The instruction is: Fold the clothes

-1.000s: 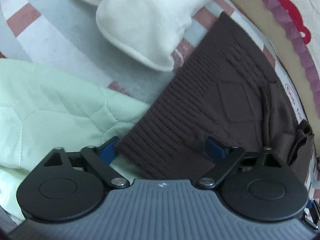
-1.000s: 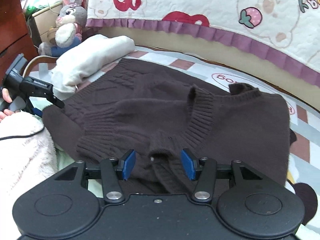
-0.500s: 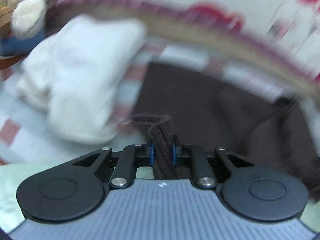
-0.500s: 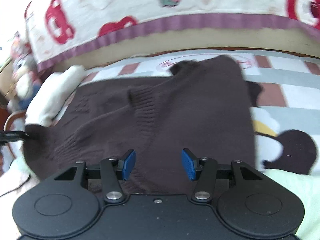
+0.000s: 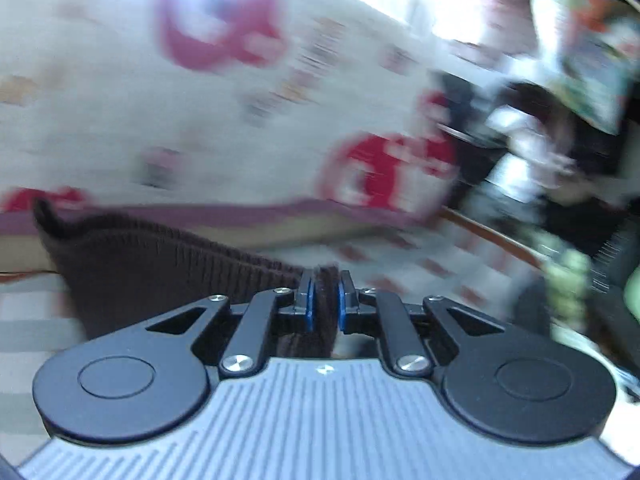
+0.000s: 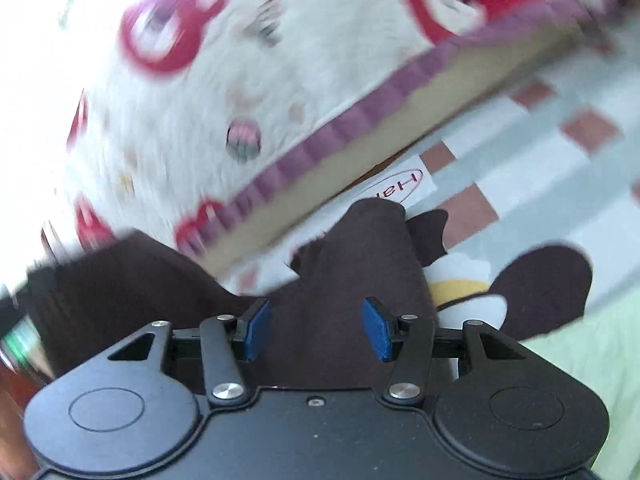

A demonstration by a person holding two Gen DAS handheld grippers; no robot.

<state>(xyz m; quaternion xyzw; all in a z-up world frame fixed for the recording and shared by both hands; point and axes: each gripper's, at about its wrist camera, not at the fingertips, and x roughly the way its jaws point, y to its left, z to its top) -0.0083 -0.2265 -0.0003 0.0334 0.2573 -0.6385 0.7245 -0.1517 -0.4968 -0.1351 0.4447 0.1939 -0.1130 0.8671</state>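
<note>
A dark brown knit sweater (image 5: pixel 160 272) hangs stretched to the left of my left gripper (image 5: pixel 325 300), which is shut on a bunch of its ribbed edge and holds it raised. In the right wrist view the sweater (image 6: pixel 328 312) lies on the bed under and ahead of my right gripper (image 6: pixel 316 328), which is open with the fabric between its blue pads but not pinched. Both views are blurred by motion.
A white quilted cover with red bears and a purple frill (image 6: pixel 320 136) stands along the back of the bed. The striped bed sheet (image 6: pixel 520 152) runs to the right. A pale green quilt (image 6: pixel 580 360) lies at the right front. Cluttered furniture (image 5: pixel 560 160) shows at the right.
My left gripper shut on the sweater's ribbed edge and has lifted it, swinging right. My right gripper stayed open and has tilted and shifted over the sweater.
</note>
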